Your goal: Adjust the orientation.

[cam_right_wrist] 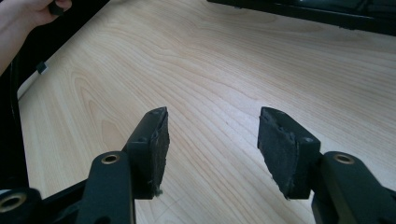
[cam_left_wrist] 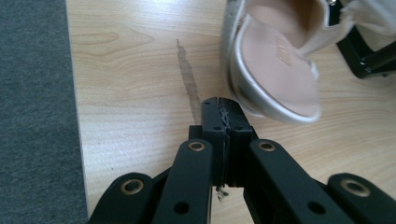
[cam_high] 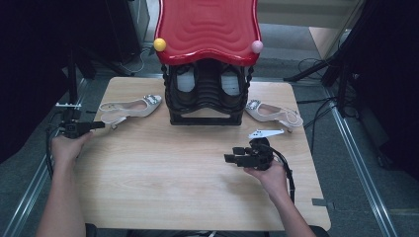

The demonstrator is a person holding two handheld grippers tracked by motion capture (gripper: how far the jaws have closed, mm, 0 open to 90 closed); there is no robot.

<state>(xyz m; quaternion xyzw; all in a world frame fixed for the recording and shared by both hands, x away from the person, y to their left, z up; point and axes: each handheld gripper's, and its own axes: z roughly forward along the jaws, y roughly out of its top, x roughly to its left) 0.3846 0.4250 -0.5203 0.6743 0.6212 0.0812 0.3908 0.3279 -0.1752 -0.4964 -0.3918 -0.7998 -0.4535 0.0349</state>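
- Item under handling: the left shoe (cam_high: 132, 107), a pale slingback with a jewelled toe ornament, lying on the counter (cam_high: 197, 182) at about 10 o'clock from the counter's middle, toe toward the black shoe rack (cam_high: 207, 94), heel end toward the left claw (cam_high: 100, 125).
- Left claw: pads pressed together with nothing between them. In the left gripper view its tip (cam_left_wrist: 223, 109) sits just beside the silver-edged heel end of that shoe (cam_left_wrist: 275, 70), at the shoe's 7 o'clock; contact cannot be confirmed.
- Right claw (cam_high: 230, 158): spread wide and empty, at about 4 o'clock on the counter, well apart from any shoe. The right gripper view shows its pads (cam_right_wrist: 280, 149) over bare wood.
- A matching right shoe (cam_high: 272, 113) lies at about 2 o'clock, beside the rack's right side. Further shoes sit inside the rack, beneath the red top (cam_high: 207, 29).
- Handling judgement: the shoe appears light. The sole and heel look stiff, the back strap thin and floppy, the insole smooth. The ornament looks delicate and could be crushed or snagged.
- Recommended hold: across the sole edge or side wall near the heel cup, where the shell is firm. Avoid the strap and the ornament.
- Risk: a shoe this light will likely slide on the smooth wood if nudged by a closed claw; the pads need to part before any hold.
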